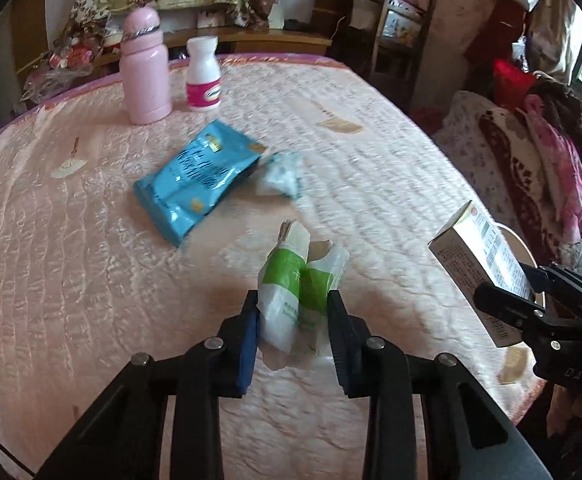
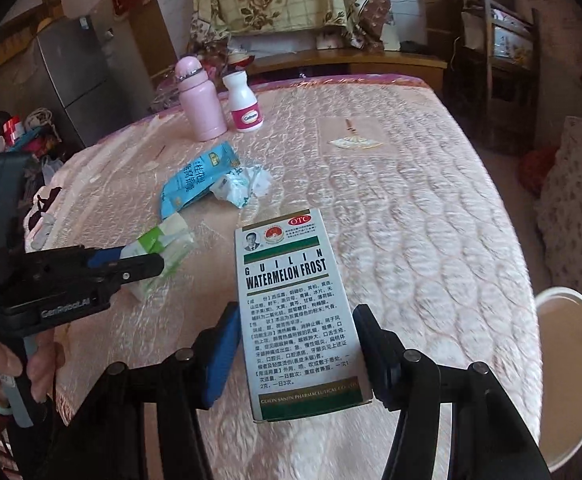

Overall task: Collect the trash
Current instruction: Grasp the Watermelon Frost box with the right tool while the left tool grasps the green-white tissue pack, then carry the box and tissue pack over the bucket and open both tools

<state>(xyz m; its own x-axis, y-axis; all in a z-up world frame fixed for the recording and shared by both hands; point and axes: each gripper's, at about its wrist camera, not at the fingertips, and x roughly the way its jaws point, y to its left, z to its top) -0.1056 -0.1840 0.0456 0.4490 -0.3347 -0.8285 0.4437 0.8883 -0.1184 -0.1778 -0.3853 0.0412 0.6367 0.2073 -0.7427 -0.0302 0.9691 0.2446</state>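
My left gripper (image 1: 293, 300) is shut on a green-and-white wrapper (image 1: 299, 280), held just above the pink quilted table (image 1: 91, 280); it also shows in the right wrist view (image 2: 163, 246). My right gripper (image 2: 295, 312) is shut on a white medicine box (image 2: 291, 300) printed "Watermelon Frost", over the table's right side; the box shows in the left wrist view (image 1: 479, 256). A blue snack bag (image 1: 195, 180) and a crumpled white wrapper (image 1: 281, 176) lie mid-table.
A pink flask (image 1: 145, 68) and a white pill bottle (image 1: 203, 76) stand at the table's far side. A white round bin (image 2: 571, 360) sits below the table's right edge. A wooden chair (image 1: 395, 36) and piled bedding (image 1: 551, 160) lie to the right.
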